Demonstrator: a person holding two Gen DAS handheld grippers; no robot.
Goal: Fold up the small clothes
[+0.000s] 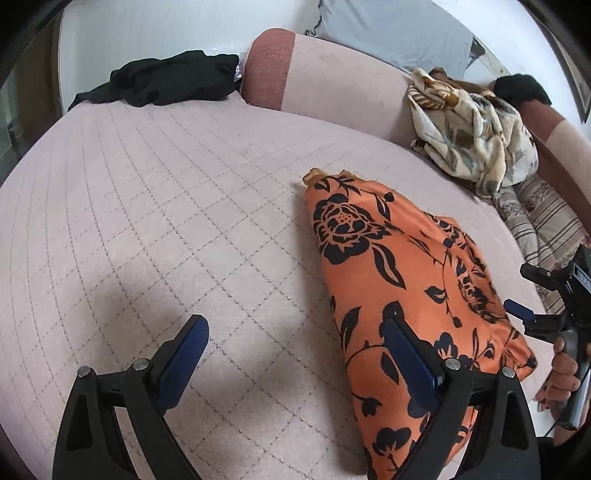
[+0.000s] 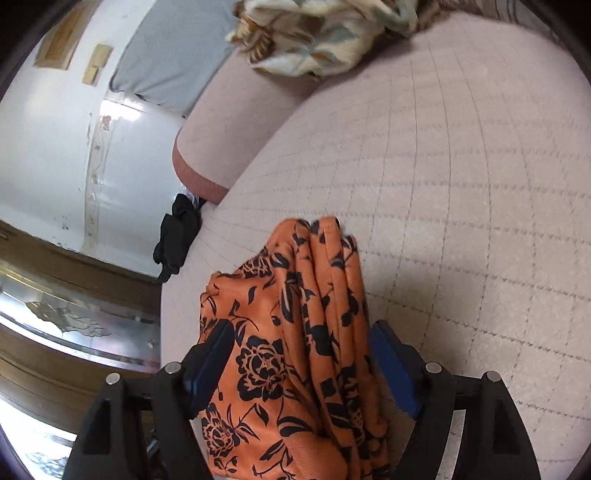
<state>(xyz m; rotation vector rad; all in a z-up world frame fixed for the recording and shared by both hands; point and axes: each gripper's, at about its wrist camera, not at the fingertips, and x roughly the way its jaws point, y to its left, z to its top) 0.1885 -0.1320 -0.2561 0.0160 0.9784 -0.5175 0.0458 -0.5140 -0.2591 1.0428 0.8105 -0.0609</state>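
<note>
An orange cloth point(image 1: 402, 280) with black flowers lies folded on a pink quilted bed point(image 1: 166, 206). In the left wrist view it sits at about 4 o'clock and runs from the middle of the bed down to the near edge.

The left gripper point(image 1: 295, 339) has its two blue fingers point(image 1: 184, 354) spread wide apart. They hold nothing. One finger is over the bare bed and the other is over the edge of the orange cloth.

The right gripper point(image 2: 301, 354) is open wide too. The orange cloth point(image 2: 295, 350) lies between its blue fingers point(image 2: 391, 365), bunched in thick folds. The fingers sit on each side of the cloth but do not squeeze it. I cannot tell if they touch it. In the left wrist view this gripper point(image 1: 524, 299) shows at 3 o'clock, right by the side of the cloth, with a hand point(image 1: 563, 373) around its handle.

A black cloth point(image 1: 159, 81) lies at 11 o'clock, at the far edge of the bed. A pink bolster point(image 1: 325, 77) lies along the back at 12 o'clock. A cream cloth with leaves point(image 1: 469, 136) is heaped at 2 o'clock. A striped cushion point(image 1: 543, 225) sits just under it. A grey pillow point(image 1: 395, 33) leans on the wall behind the bolster.
</note>
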